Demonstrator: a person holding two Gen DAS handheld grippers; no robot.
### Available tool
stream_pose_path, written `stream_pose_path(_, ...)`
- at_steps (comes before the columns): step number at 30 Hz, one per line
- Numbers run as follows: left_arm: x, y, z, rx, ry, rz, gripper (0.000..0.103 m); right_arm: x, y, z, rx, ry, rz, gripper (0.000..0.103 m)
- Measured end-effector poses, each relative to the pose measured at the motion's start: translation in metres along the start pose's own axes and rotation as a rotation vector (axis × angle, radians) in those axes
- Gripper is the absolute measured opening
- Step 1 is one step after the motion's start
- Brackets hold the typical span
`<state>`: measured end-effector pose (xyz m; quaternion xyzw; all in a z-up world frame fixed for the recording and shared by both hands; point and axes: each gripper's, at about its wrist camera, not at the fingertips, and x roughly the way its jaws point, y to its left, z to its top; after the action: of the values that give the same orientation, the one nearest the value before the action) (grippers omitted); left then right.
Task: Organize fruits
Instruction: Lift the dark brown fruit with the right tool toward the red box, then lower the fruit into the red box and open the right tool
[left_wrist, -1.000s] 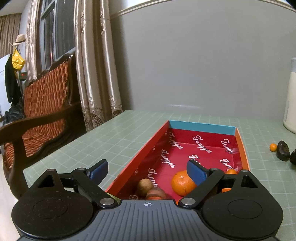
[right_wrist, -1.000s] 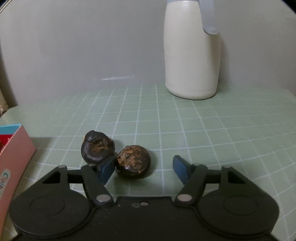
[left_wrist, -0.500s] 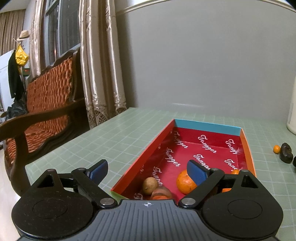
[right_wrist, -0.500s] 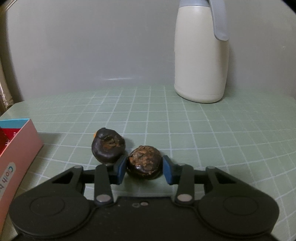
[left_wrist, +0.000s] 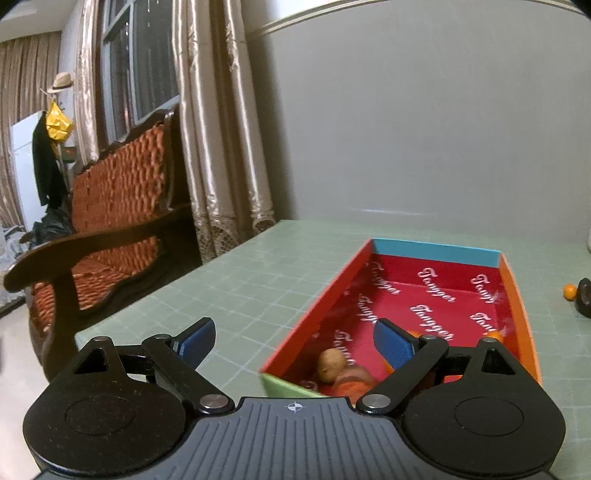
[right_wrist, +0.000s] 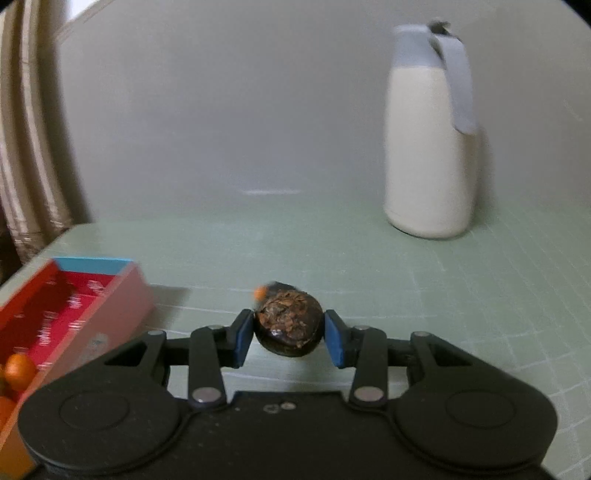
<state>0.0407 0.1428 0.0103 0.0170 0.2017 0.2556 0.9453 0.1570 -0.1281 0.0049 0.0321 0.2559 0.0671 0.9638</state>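
A: Dark brown and crusted on top, that is the one fruit (right_wrist: 289, 325) we hold in our right gripper (right_wrist: 289, 338), both blue pads pressed against its sides, lifted clear of the green gridded table (right_wrist: 369, 258).

B: And our left gripper (left_wrist: 295, 341)?

A: Its jaws stand wide with nothing between them. It hangs over the near end of the red box (left_wrist: 317, 325), one pad above the table and the other above the box.

B: How many fruits do we count inside the box?

A: From the left wrist view, one small brown round fruit (left_wrist: 331, 364) near the front wall, one orange piece (left_wrist: 351, 384) just beside it and partly behind the gripper body, and slivers of orange behind the right finger and by the right wall. We cannot tell how many those slivers make.

B: And out on the table?

A: In that view, one tiny orange fruit (left_wrist: 569, 291) touching or just beside one dark fruit (left_wrist: 583, 301) at the right edge. The right wrist view shows an orange spot and a dark edge just behind the held fruit, too blurred to count.

B: Anything else?

A: One cream jug (right_wrist: 430, 147) with a grey lid at the far side of the table, one wooden bench (left_wrist: 110, 229) with orange cushions, and curtains (left_wrist: 221, 129) by the window.
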Motion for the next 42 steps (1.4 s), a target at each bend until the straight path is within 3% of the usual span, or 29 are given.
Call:
stream_pose_path(7, 0.0, 0.022, -0.007, -0.003, 0.015, 0.048, 0.093, -0.023, 0.045, -0.001, -0.103, -0.044, 0.107, 0.04)
stream_pose_path(20, -0.001, 0.061, -0.016, -0.03, 0.014, 0.106, 0.097, -0.03, 0.111, -0.007, -0.225, -0.054, 0.273, 0.04)
stream_pose_path(42, -0.004, 0.071, -0.019, -0.034, 0.013, 0.111, 0.097, -0.028, 0.155, -0.028, -0.326, -0.006, 0.363, 0.039)
